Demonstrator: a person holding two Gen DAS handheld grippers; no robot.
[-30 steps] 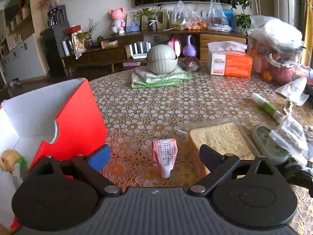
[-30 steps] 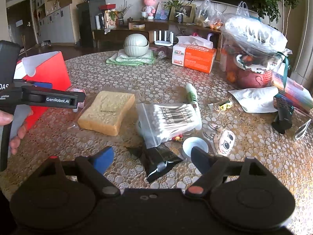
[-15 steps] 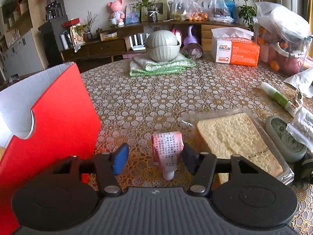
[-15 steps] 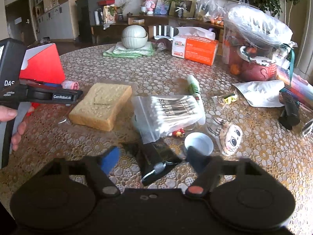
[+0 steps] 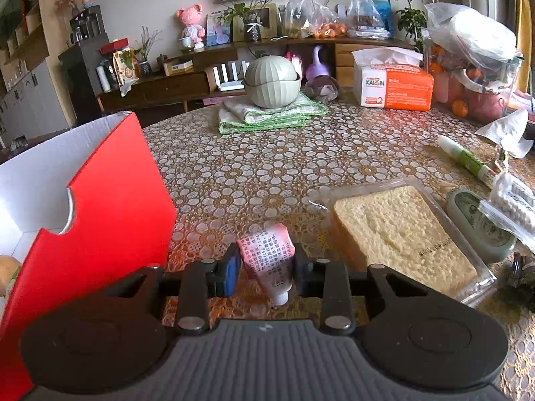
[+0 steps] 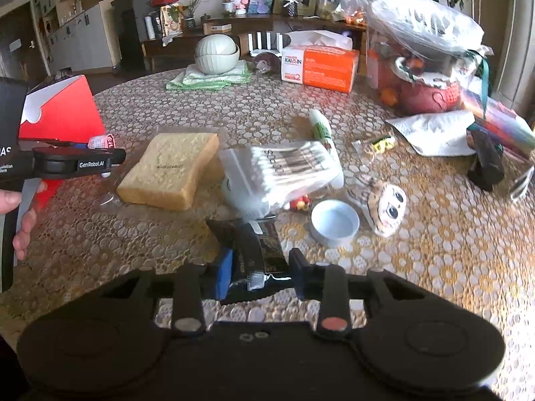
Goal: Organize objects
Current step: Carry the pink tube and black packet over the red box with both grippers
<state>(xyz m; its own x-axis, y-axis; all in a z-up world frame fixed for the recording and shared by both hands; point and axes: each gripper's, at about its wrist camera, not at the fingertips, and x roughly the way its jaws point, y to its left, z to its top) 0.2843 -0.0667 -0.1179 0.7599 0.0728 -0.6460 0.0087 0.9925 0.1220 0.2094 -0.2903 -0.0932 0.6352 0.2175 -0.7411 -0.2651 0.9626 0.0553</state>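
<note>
With the pink tube [image 5: 267, 260] pinched by the left gripper [image 5: 265, 272] and the black sachet [image 6: 257, 254] by the right gripper [image 6: 259, 275], both at 6 o'clock, lifting toward the red box [image 5: 100, 214] at 9 o'clock is judged next.

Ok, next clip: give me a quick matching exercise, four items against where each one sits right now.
Items:
1. pink tube
2. black packet
3. bread slice
4. stacked bowls

Places:
A. on the folded green cloth
B. between the right gripper fingers
C. between the left gripper fingers
D. flat on the table, in clear wrap

Pairs: 1-C, 2-B, 3-D, 4-A
</note>
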